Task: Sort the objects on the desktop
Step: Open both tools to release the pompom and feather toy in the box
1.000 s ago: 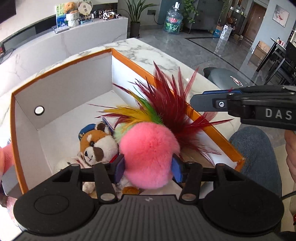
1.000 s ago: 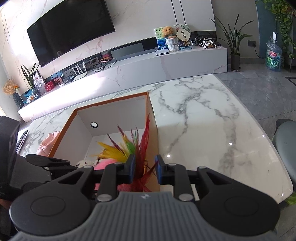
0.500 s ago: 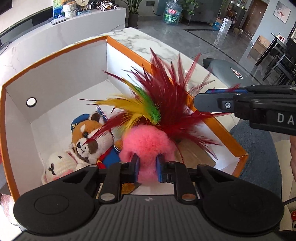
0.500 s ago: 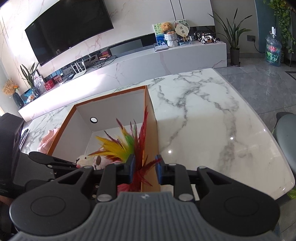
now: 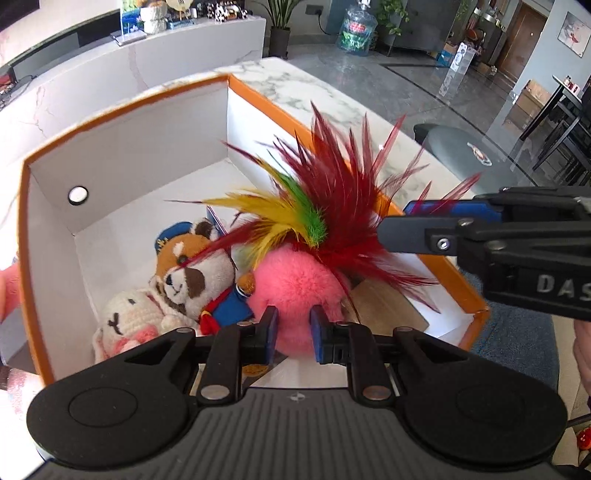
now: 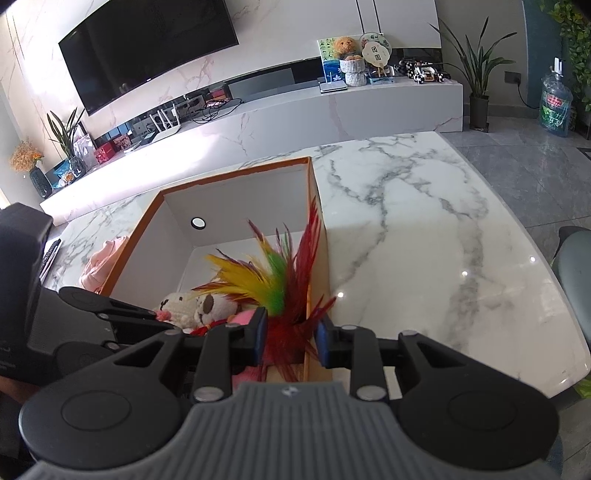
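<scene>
Left gripper, wide apart a second ago, now clenches the pink pompom of the feather toy over the orange box (handover likely), while the right gripper is opening around the red feathers.

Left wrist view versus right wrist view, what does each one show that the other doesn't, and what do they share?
Only the left wrist view shows the left gripper squeezing the pink pompom, the fox plush's face and blue jacket, and the dining chairs.

Only the right wrist view shows the television, the bare marble tabletop, and the right gripper, its jaws opening around red feathers.

Both show the orange-rimmed box, the feathers, the white plush and the water jug.
</scene>
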`<state>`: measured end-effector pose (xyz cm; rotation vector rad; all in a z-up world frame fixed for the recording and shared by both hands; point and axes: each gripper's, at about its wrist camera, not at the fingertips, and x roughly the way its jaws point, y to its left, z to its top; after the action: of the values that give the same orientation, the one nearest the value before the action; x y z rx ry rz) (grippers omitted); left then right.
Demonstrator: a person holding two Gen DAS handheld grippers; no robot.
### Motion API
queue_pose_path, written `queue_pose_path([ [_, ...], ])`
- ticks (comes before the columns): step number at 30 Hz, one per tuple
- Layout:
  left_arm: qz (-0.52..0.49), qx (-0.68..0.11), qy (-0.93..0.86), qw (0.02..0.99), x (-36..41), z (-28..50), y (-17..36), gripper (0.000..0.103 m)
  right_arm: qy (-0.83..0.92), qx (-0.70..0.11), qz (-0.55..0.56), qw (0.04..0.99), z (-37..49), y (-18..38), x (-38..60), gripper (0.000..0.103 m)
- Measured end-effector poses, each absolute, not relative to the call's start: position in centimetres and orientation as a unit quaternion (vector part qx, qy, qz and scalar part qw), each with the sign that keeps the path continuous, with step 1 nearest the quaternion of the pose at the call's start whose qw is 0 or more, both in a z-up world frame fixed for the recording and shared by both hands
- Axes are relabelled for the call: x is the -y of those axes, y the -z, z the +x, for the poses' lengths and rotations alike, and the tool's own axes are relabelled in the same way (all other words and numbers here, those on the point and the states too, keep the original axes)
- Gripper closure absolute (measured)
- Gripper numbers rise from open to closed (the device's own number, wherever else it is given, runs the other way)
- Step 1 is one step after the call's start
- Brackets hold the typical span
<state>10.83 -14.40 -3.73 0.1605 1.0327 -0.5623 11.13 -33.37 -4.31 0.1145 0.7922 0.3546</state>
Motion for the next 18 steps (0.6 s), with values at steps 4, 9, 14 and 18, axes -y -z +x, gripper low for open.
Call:
queue_pose_path([
  [4,0.062,-0.462,0.258,0.846,13.0,9.3,1.2,0.082,-0.168,-0.377,0.043,0.910,10.6,3.8,32.8,0.070],
  [9,0.030,-0.423,0.237,0.874,10.1,7.4,-1.7,0.082,-0.167,-0.358,0.043,0.918,9.7,2.8,32.1,0.068],
  [14,0.006,-0.399,0.174,0.900,5.5,5.7,-3.5,0.082,-0.185,-0.340,0.035,0.921,9.0,1.8,30.1,0.063],
  [18,-0.011,-0.389,0.109,0.915,0.9,5.0,-4.0,0.082,-0.225,-0.340,0.030,0.913,9.0,1.5,27.4,0.060],
])
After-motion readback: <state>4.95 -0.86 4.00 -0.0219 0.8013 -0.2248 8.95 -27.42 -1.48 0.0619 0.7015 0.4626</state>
